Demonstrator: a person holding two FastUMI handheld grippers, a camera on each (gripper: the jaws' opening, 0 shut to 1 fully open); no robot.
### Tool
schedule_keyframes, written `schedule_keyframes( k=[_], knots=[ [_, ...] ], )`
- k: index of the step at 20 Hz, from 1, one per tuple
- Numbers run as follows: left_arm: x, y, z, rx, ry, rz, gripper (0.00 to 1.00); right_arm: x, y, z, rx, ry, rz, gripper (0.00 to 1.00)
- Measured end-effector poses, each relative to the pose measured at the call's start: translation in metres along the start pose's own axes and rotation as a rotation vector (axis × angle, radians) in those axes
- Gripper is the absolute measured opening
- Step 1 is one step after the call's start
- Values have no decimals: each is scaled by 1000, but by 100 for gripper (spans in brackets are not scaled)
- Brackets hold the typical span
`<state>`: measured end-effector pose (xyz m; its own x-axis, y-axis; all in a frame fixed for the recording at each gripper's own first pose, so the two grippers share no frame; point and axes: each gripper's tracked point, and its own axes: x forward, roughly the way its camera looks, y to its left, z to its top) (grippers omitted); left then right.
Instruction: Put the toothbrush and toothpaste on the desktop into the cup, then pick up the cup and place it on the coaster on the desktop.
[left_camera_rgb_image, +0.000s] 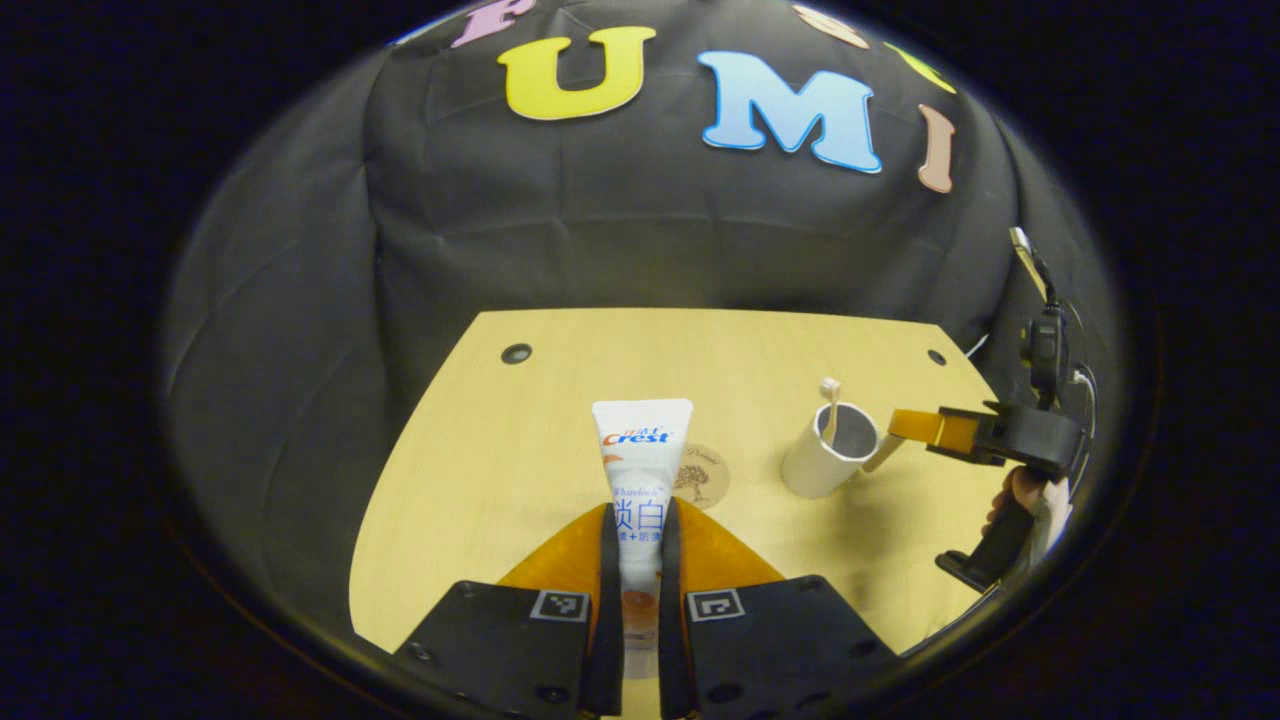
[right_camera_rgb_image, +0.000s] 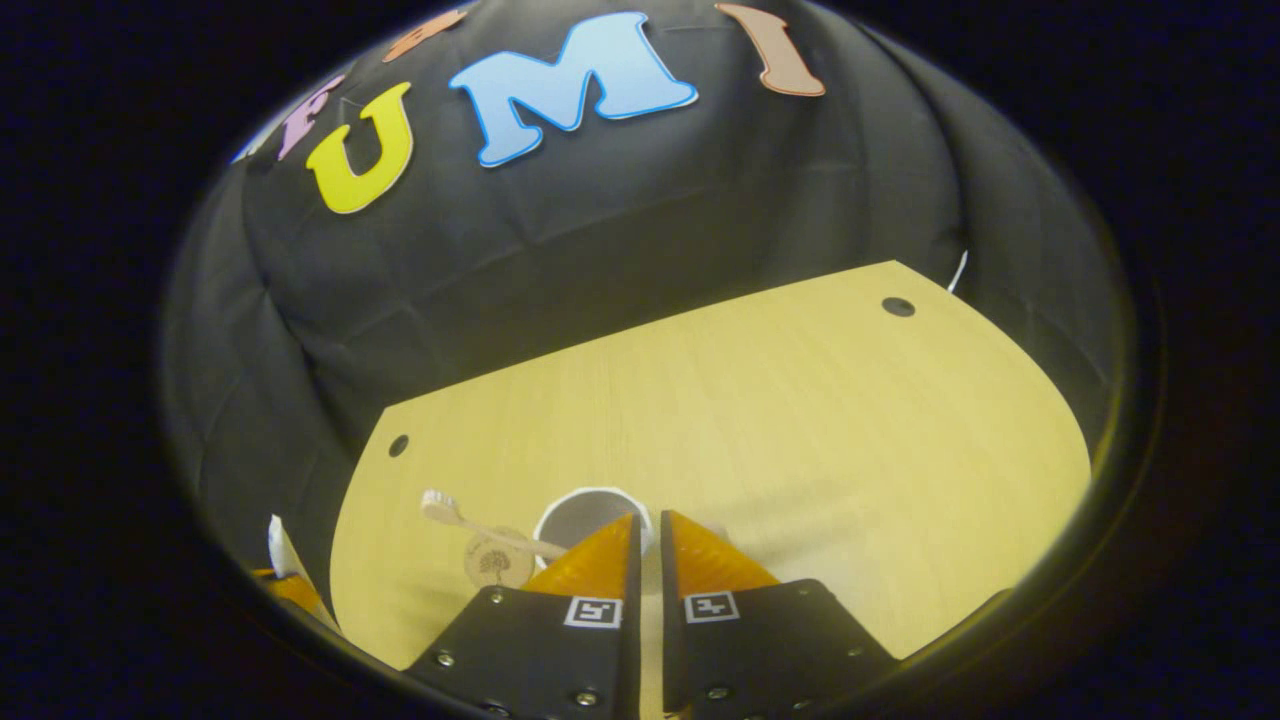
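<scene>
The white toothpaste (left_camera_rgb_image: 640, 470) tube (blue and orange print) stands upright, clamped between the left gripper (left_camera_rgb_image: 640, 560) jaws above the wooden bench (left_camera_rgb_image: 480, 470); its lower end is hidden between them. The toothbrush (left_camera_rgb_image: 830, 405) leans in the white cup (left_camera_rgb_image: 830, 450), beside the coaster (left_camera_rgb_image: 703, 475). The right gripper (right_camera_rgb_image: 647, 545) jaws stand nearly closed at the cup's rim; what they grip is unclear.

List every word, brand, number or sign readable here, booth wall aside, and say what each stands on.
"Crest": brand name on the toothpaste tube, which is clamped in the left gripper.
Smaller print and blue characters lower on the tube: too small or partly hidden, not readable.
Coaster: a tree drawing with fine script, too small to read.
Square markers on the left gripper: coded patterns, no words or numbers.
</scene>
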<state>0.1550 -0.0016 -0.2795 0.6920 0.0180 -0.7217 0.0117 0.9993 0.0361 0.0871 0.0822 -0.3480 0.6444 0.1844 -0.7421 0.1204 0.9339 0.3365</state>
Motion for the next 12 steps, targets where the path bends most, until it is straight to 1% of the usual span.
schedule_keyframes(
  k=[2,5,9,12],
  knots=[
    [12,-12,12,8,-17,-33,21,-9,-17,-5,12,3,-18,8],
    [22,-37,23,34,-35,-98,21,-23,-49,-7,33,0,-65,8],
    [26,-83,31,74,-44,-188,21,-41,-95,-12,74,4,-127,8],
    [38,-119,36,77,-46,-241,21,-55,-131,-13,96,7,-177,8]
  ],
)
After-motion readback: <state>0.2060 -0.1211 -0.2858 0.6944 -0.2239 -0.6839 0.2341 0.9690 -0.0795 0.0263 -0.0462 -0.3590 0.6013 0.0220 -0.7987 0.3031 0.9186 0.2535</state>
